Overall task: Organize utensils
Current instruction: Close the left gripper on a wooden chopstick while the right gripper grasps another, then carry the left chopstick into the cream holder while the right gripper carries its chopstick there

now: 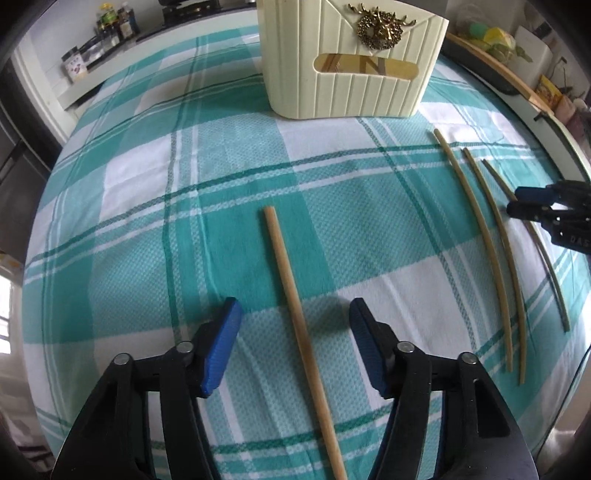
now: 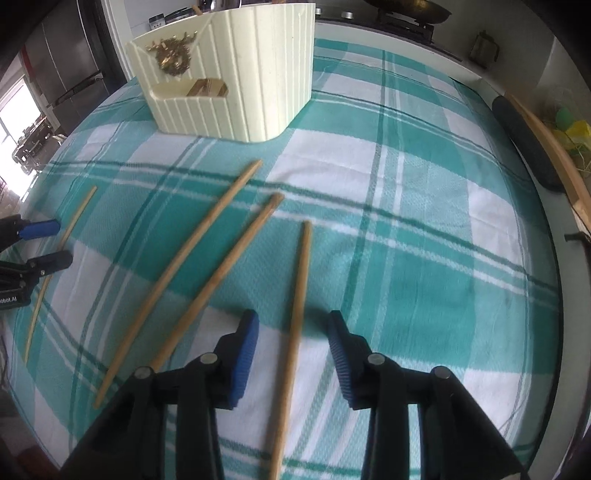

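Nearest the left wrist camera, the left hand-held gripper (image 1: 295, 321) is hanging over the surface (image 1: 147, 229) with its blue pads spread apart, one chopstick (image 1: 295, 306) lying on the checked cloth between them and neither pad touching it. That stick is running away from the camera, toward the holder. Off to the right, well apart from it, three more chopsticks (image 1: 476, 221) are lying roughly side by side on the cloth, and the right hand-held gripper is showing at the frame's edge above the outermost of them.

In the right wrist view, the right hand-held gripper (image 2: 293, 330) is likewise standing parted, a narrower gap than the left one's, straddling the rightmost chopstick (image 2: 299, 295) without pressing on it. To its left the second chopstick (image 2: 229, 266) and the third chopstick (image 2: 184, 254) are fanning out toward the left, their far tips close together. Farther left, the left gripper's pads are flanking the lone stick.

Beyond all the sticks, the cream ribbed utensil holder (image 1: 351, 85) is standing upright on the cloth, a gold wreath ornament (image 1: 380, 27) on its front. Behind it, jars and bottles are lining a counter.
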The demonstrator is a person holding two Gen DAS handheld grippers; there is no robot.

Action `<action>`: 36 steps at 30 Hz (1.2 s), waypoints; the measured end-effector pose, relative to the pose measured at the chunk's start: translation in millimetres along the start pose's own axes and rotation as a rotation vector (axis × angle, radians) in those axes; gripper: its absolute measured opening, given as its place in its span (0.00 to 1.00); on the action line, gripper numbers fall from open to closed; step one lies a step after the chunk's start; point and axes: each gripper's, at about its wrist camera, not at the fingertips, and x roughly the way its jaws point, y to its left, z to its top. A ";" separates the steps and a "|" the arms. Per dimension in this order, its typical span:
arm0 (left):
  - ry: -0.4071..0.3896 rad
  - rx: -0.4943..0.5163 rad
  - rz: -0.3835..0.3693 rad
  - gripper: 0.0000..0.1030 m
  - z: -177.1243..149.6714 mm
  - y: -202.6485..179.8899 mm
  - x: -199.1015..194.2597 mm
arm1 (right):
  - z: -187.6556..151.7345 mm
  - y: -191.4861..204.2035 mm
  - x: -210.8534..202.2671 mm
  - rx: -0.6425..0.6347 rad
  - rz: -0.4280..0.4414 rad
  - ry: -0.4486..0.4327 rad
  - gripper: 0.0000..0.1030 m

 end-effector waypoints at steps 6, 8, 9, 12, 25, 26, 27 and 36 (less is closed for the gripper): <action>0.014 -0.041 -0.034 0.05 25.4 8.0 8.0 | 26.9 -14.0 12.7 0.105 0.032 -0.010 0.05; -0.007 -0.059 -0.042 0.05 26.5 9.8 3.1 | 24.5 -17.1 6.5 0.134 0.058 -0.027 0.05; -0.032 -0.066 -0.048 0.05 25.8 10.4 -3.9 | 22.0 -18.3 -0.4 0.143 0.068 -0.047 0.05; -0.116 -0.078 -0.069 0.05 23.8 9.9 -35.5 | 12.3 -18.8 -32.1 0.157 0.106 -0.121 0.05; -0.443 -0.068 -0.174 0.05 -8.5 2.5 -192.1 | -65.7 -7.3 -209.9 0.164 0.186 -0.504 0.05; -0.454 -0.067 -0.179 0.05 -11.3 2.2 -198.0 | -69.2 -5.1 -217.0 0.158 0.178 -0.523 0.05; -0.464 -0.067 -0.182 0.05 -14.1 1.8 -203.2 | -71.7 -3.2 -222.5 0.153 0.171 -0.539 0.05; -0.498 -0.075 -0.211 0.05 -26.9 1.7 -222.8 | -71.5 6.8 -245.2 0.132 0.157 -0.616 0.05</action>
